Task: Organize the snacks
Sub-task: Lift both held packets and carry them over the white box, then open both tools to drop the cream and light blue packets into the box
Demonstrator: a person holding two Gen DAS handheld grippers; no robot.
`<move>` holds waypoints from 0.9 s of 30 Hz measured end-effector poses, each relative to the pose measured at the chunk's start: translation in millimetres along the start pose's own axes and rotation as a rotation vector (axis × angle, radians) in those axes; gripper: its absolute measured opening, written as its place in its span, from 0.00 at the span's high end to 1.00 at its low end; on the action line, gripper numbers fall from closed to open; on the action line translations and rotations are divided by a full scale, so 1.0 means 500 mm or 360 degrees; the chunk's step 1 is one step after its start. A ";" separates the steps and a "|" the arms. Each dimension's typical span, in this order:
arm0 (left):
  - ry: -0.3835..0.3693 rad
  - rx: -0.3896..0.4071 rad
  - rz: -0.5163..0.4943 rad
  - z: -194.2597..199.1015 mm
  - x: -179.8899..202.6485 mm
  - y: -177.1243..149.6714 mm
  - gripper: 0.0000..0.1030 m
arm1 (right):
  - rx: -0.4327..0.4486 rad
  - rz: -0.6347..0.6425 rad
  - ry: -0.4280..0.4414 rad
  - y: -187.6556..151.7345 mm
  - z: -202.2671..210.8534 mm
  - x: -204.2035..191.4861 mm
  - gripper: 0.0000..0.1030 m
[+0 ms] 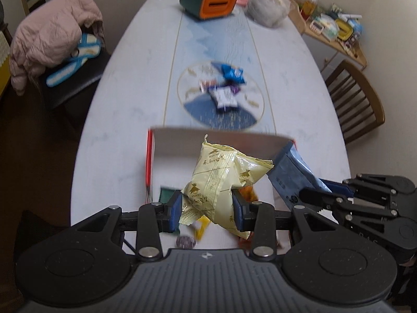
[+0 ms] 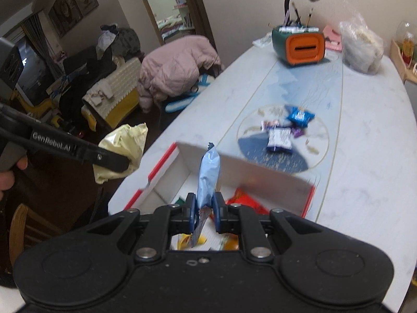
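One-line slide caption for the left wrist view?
Left gripper clamps a pale yellow snack packet above the open white box, beside the right gripper's blue packet.

1. Counter (image 1: 125, 83): broad bare strips run along both long edges, giving open passage on either side.
2. Centre of counter: loose cluster of snack packets (image 1: 225, 88), blocking the middle lane only.
3. Near end: open box (image 2: 250, 167) with raised walls, partly filled; access from above.
4. Over the box: left tongs (image 1: 207, 208) clamping the yellow bag (image 1: 221, 174), right tongs (image 2: 204, 210) clamping the blue packet (image 2: 208, 172), close beside each other, crowding the opening.
5. Far end: green-and-orange container (image 1: 208, 0) and clear plastic bag (image 1: 268, 5), occupying that end.
6. Flanks: chairs, one draped with a pink jacket (image 1: 52, 34).
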State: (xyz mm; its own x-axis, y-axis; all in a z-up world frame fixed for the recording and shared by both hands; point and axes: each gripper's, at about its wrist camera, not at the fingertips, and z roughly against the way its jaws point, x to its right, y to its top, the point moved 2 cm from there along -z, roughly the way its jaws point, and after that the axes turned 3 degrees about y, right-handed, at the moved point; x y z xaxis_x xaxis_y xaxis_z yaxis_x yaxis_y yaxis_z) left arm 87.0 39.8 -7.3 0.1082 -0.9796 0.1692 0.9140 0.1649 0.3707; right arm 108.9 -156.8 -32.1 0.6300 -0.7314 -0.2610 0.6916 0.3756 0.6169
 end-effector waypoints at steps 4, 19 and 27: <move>-0.0001 -0.0087 0.0003 -0.055 -0.005 -0.043 0.63 | -0.0066 -0.0046 0.0007 -0.041 -0.037 -0.003 0.88; 0.0147 -0.0224 -0.0045 -0.240 -0.002 -0.100 0.63 | -0.0217 -0.0145 -0.0025 -0.122 -0.170 0.009 0.89; 0.0212 -0.0226 -0.0098 -0.295 0.006 -0.107 0.63 | -0.0251 -0.0132 -0.0054 -0.124 -0.205 0.008 0.89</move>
State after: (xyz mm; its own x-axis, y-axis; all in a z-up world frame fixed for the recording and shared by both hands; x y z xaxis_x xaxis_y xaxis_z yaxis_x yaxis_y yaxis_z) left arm 96.0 11.0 -161.2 0.0926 -0.9954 0.0244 0.9654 0.0958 0.2427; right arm 104.8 -124.7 -147.3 0.5580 -0.7813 -0.2795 0.7893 0.3958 0.4694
